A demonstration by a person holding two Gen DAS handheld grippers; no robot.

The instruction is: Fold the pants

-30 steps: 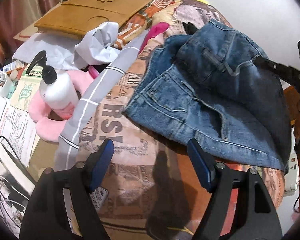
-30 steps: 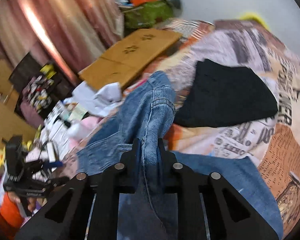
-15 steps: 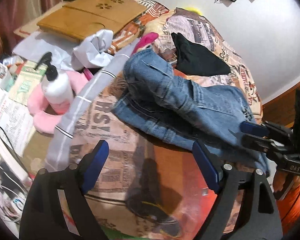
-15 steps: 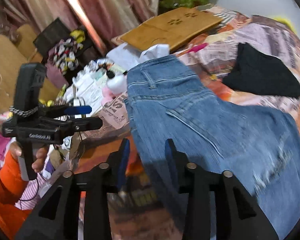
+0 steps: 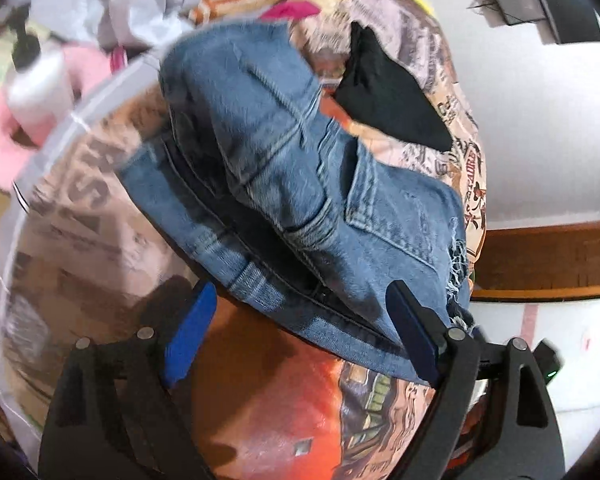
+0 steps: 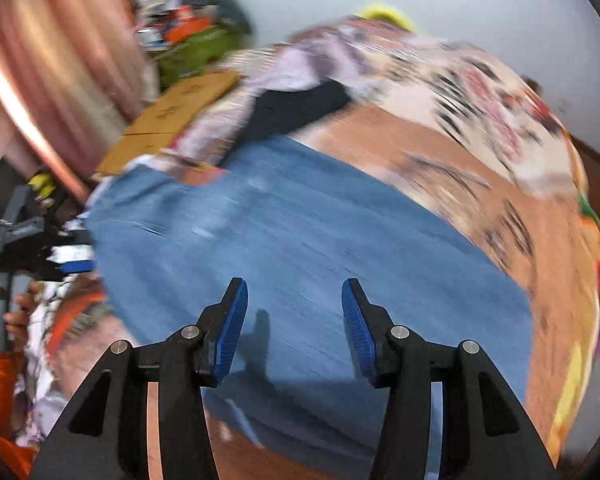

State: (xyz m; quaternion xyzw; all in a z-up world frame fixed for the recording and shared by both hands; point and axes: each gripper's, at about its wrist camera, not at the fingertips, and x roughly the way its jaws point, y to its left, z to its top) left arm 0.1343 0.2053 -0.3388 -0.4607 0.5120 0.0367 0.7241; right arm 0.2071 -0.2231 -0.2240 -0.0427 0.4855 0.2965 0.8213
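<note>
Blue denim pants [image 5: 300, 184] lie folded over on a patterned bedspread [image 5: 100, 216]; they also fill the middle of the blurred right wrist view [image 6: 300, 240]. My left gripper [image 5: 300, 328] is open, its jaws wide apart at the pants' near hem edge, holding nothing. My right gripper [image 6: 294, 320] is open and empty just above the denim. The left gripper also shows at the left edge of the right wrist view [image 6: 60, 256].
A black garment [image 5: 384, 92] lies on the bed beyond the pants. A white pump bottle [image 5: 36, 80] on a pink plush, grey cloth [image 5: 156, 4] and a striped sheet sit at the left. A wooden board [image 6: 172, 120] and curtains lie beyond.
My right gripper let go of the denim leg, laid it over the pants, and opened wider. My left gripper moved in close to the pants' near edge, still open.
</note>
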